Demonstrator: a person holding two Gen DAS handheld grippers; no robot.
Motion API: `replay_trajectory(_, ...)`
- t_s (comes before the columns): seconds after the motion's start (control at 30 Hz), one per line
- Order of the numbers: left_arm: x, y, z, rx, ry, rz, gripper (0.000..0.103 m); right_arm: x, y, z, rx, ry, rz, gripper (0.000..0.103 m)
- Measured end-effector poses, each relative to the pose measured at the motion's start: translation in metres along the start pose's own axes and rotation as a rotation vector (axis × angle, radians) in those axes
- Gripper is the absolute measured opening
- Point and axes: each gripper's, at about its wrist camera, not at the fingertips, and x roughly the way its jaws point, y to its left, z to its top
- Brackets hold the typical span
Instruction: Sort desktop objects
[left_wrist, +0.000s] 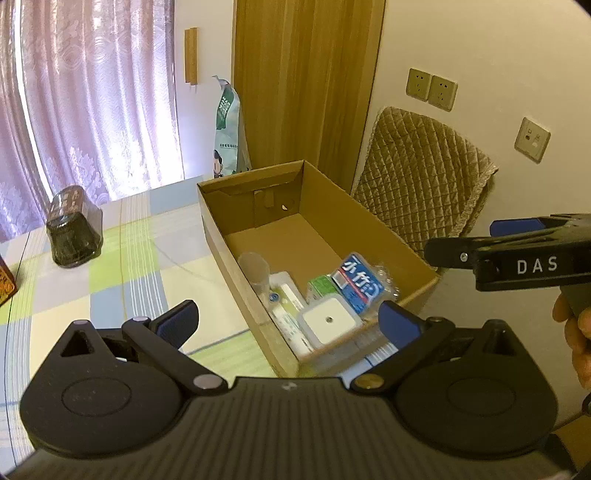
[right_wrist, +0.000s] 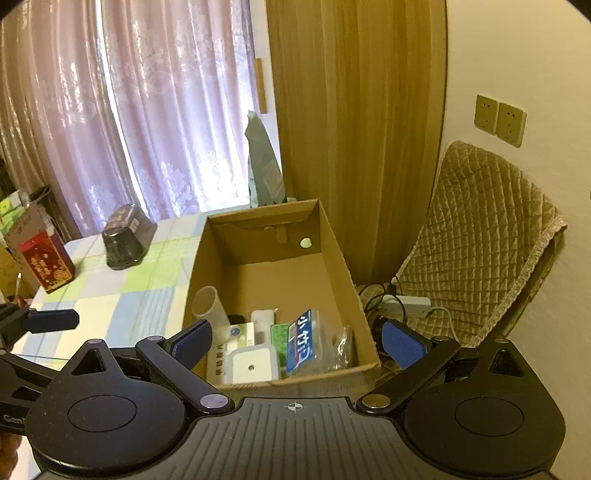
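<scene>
Both tools hang spread wide and hold nothing: the left tool (left_wrist: 288, 323) and right tool (right_wrist: 297, 343) hover at the near end of the cardboard box (right_wrist: 341, 258), touching no item. Inside at that end lie a white square case (right_wrist: 253, 363), a blue-labelled crinkly packet (right_wrist: 303, 343) and a clear cup (right_wrist: 210, 301), all probably light. Farther off on the counter (left_wrist: 122, 280), the dark jar (left_wrist: 74, 229) looks heavier and slick, so grip it across its flat sides.

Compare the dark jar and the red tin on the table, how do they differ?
The dark jar is blackish with a rounded body; the red tin is bright red with gold print and boxy. The dark jar stands nearer the cardboard box; the red tin stands nearer the table's edge. Both are upright on the checked tablecloth, outside the box.
</scene>
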Motion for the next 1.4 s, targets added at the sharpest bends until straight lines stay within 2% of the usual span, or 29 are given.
replay_trajectory(0.43,-0.056,-0.032,-0.023,-0.013,-0.017,0.029,0.102,-0.073,-0.004,-0.02,0.066,-0.06,0.005,0.101)
replay_trajectory(0.73,-0.087,-0.036,-0.04,-0.053,-0.02,0.038,0.102,-0.111,0.001,-0.038,0.097,-0.07,-0.004,0.101)
replay_trajectory(1.0,-0.106,-0.029,-0.062,-0.072,-0.012,0.076,0.102,-0.125,0.007,-0.056,0.078,-0.049,-0.025,0.101)
replay_trajectory(1.17,-0.113,-0.024,-0.072,-0.104,0.009,0.072,0.102,-0.127,0.013,-0.063,0.062,-0.041,-0.033,0.101)
replay_trajectory(1.4,-0.127,-0.025,-0.079,-0.126,-0.002,0.063,0.102,-0.134,0.024,-0.069,0.035,-0.04,-0.035,0.101)
